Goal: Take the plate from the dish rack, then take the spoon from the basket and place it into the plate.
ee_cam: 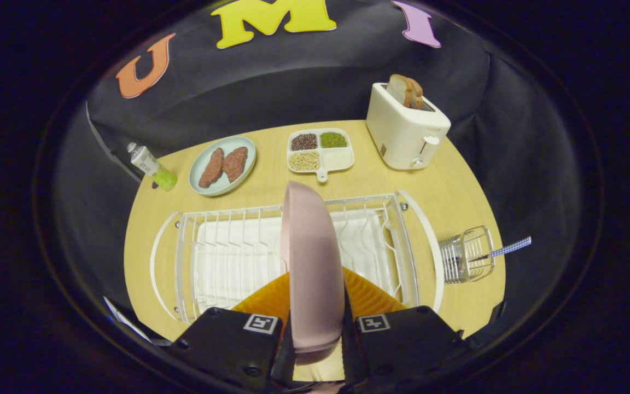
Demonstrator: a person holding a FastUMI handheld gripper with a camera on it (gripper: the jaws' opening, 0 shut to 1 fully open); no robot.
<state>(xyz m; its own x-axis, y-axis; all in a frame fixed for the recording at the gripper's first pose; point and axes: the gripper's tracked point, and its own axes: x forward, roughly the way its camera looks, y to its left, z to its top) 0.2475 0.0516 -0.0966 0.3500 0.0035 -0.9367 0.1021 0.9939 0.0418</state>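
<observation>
Gripper (316, 334) nearest the lens, both fingers pressing on the pink plate (312, 262) from either side; jaws clamped on its lower edge. Plate is standing on edge, upright, its long axis running straight ahead from the fingers, thin rim facing the camera, one face turned left and the other right. It is sitting over the middle of the white dish rack (402, 246), whether clear of the wires or resting in them I cannot tell.

Step in hand, by my reading: taking the plate out of the rack, grip already made. Next move is calling for a lift clear of the rack tines, then turning the plate flat and setting it on bare table (457, 180), likely right of the rack.

Wire basket (465, 254) is standing just beside the rack's right end, spoon (506, 249) in it, checked handle sticking out to the right, roughly level. Spoon untouched so far.
</observation>
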